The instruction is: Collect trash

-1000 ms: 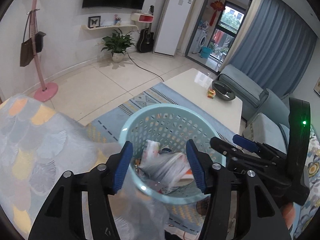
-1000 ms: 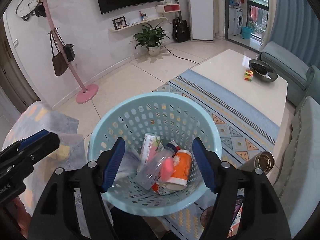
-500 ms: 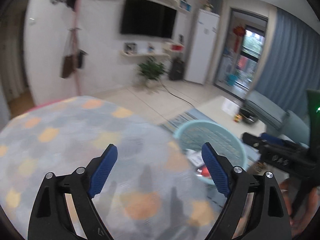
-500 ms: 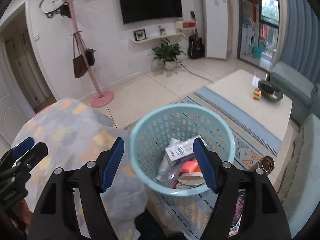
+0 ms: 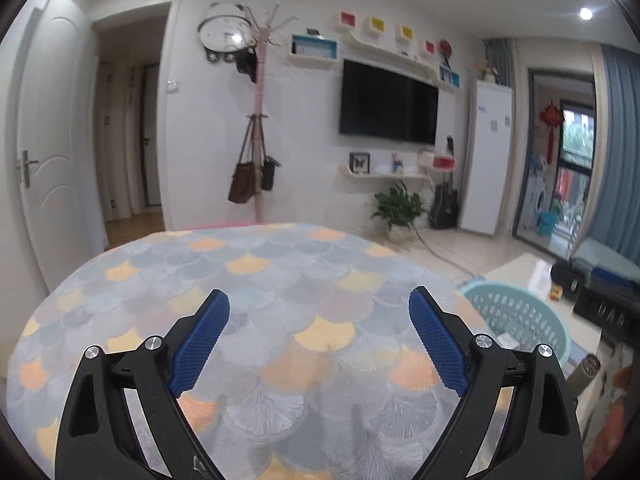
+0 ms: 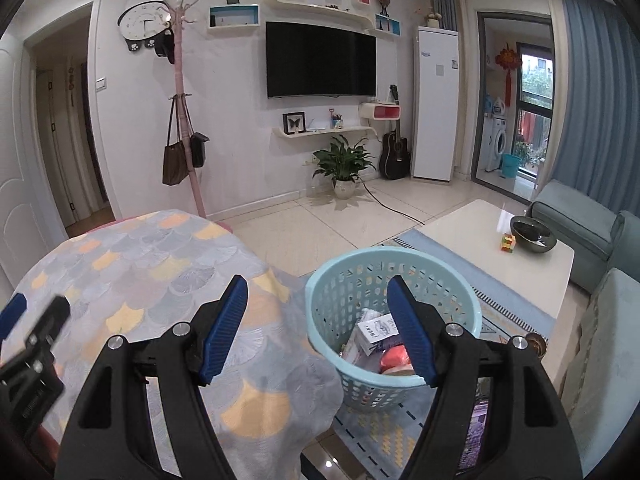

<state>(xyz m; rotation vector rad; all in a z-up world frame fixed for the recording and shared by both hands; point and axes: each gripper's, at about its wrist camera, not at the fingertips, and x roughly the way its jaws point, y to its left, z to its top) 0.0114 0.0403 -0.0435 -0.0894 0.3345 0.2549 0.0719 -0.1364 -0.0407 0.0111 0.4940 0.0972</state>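
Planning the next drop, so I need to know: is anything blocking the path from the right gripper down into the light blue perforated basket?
Nothing visible does. The right gripper, jaws open and empty, looks over the light blue perforated basket, whose open top shows trash inside; the patterned tablecloth lies to its left.

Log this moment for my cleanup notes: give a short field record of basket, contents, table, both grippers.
basket: light blue perforated basket on the rug, beside the round table
contents: white carton, an orange-red item and other packaging; details partly hidden
table: covered by scale-pattern tablecloth, no trash visible on it
left gripper: open, nothing between its fingers, above the table
right gripper: open, holding nothing, near the basket's rim
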